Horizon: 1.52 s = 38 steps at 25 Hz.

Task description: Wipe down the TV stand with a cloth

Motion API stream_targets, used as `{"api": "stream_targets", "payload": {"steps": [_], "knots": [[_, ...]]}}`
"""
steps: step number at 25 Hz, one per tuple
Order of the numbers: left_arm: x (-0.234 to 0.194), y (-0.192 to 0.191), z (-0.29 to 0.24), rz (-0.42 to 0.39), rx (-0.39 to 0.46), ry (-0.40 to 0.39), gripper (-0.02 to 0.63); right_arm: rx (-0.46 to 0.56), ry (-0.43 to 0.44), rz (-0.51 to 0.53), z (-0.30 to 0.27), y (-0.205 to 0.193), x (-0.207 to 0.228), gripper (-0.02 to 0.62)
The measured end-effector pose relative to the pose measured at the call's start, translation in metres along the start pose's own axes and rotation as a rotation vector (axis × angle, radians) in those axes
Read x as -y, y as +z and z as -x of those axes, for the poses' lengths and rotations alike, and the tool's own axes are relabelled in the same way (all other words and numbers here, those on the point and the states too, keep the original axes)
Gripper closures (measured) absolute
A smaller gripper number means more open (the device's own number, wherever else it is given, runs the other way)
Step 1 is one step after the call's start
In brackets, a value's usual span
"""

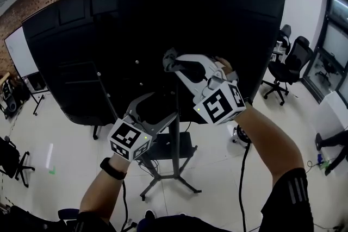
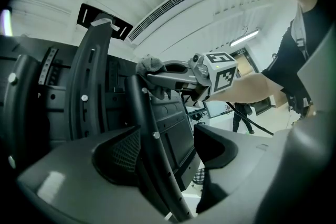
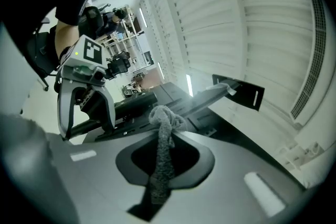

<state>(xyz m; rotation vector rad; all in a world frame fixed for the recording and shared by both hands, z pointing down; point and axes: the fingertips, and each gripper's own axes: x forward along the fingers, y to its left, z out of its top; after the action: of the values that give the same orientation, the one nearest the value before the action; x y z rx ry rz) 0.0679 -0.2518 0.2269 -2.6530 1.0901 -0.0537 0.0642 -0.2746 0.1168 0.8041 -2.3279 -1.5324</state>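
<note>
The TV stand's black upright pole (image 1: 175,136) carries a large black TV (image 1: 98,46), seen from behind. A grey cloth (image 1: 170,59) is bunched at the tip of my right gripper (image 1: 176,66), which is shut on it and held against the TV's back above the pole. In the right gripper view the cloth (image 3: 161,155) hangs pinched between the jaws. My left gripper (image 1: 157,108) is lower and to the left, open. In its own view the stand's pole (image 2: 152,134) runs between the jaws of the left gripper (image 2: 168,152), and the right gripper (image 2: 149,80) with the cloth (image 2: 149,65) shows above.
The stand's legs (image 1: 163,177) spread over a pale floor with a cable (image 1: 242,171) trailing to the right. Office chairs (image 1: 291,62) stand at the right, a whiteboard (image 1: 19,51) and another chair (image 1: 12,160) at the left. A person's legs (image 1: 331,144) are at the far right.
</note>
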Motion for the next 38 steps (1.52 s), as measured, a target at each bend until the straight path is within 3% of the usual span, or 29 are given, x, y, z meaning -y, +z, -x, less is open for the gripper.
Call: {"api": "stream_targets", "payload": {"steps": [4, 12, 17, 21, 28, 32, 38], "knots": [[-0.001, -0.009, 0.003, 0.016, -0.01, 0.011, 0.264, -0.019, 0.023, 0.103, -0.006, -0.004, -0.026, 0.574], [-0.001, -0.03, 0.006, 0.055, -0.019, -0.009, 0.264, -0.052, 0.005, 0.072, -0.004, -0.009, -0.04, 0.574], [-0.003, -0.047, 0.012, 0.1, -0.012, -0.025, 0.264, -0.124, 0.073, 0.06, -0.008, -0.025, -0.077, 0.574], [-0.002, -0.066, 0.017, 0.08, -0.033, -0.043, 0.264, -0.158, 0.094, 0.033, -0.007, -0.036, -0.099, 0.574], [-0.001, -0.098, 0.027, 0.111, -0.057, -0.054, 0.262, -0.177, 0.06, 0.028, -0.002, -0.042, -0.118, 0.574], [0.001, -0.12, 0.031, 0.135, -0.079, -0.053, 0.261, -0.214, 0.106, 0.079, -0.004, -0.056, -0.149, 0.574], [0.009, -0.152, 0.034, 0.162, -0.103, -0.059, 0.261, -0.231, 0.156, 0.059, -0.003, -0.076, -0.187, 0.574]]}}
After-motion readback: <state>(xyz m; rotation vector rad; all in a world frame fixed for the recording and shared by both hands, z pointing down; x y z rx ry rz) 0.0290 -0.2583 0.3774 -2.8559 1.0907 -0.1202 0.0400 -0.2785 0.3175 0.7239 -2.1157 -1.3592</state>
